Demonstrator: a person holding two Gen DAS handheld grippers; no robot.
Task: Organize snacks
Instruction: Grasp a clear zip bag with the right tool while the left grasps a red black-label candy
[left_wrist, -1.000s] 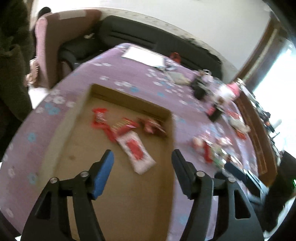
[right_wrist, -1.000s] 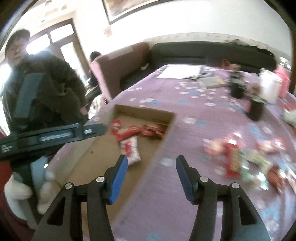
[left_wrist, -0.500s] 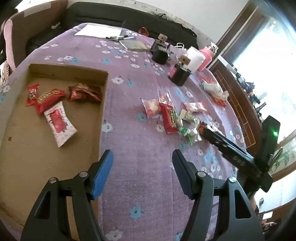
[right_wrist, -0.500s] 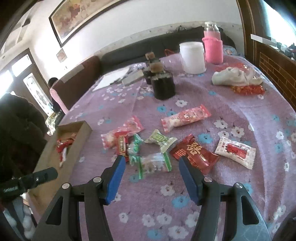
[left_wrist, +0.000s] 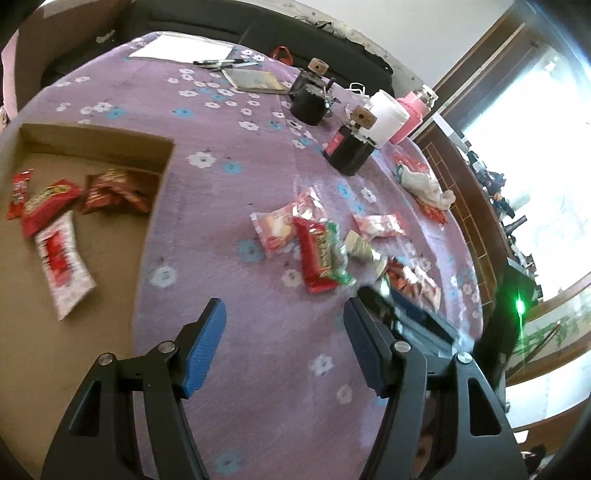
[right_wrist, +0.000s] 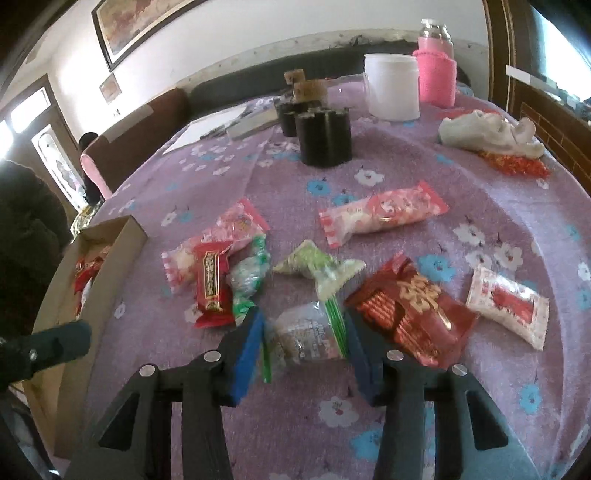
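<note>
Two tools work over a counter (right_wrist: 480, 192) draped in purple cloth with white and blue flowers. At its left edge sits a shallow brown cardboard box (left_wrist: 96, 147), holding a few red packets and one white-and-red packet (left_wrist: 64, 258). A black ribbed cylindrical holder (right_wrist: 325, 136) stands farther back, with a white plastic jar (right_wrist: 391, 86) behind it. Loose snacks lie scattered mid-counter: a dark red foil packet with gold print (right_wrist: 410, 314), a pink-and-white wrapped bar (right_wrist: 384, 218), a small red bar (right_wrist: 212, 282). The right tool (right_wrist: 304, 349) has its blue pads spread on either side of a clear packet with green stripes (right_wrist: 308, 336), just beside it, not clamped. The left tool (left_wrist: 284, 343) hovers wide open over bare cloth beside the box.
</note>
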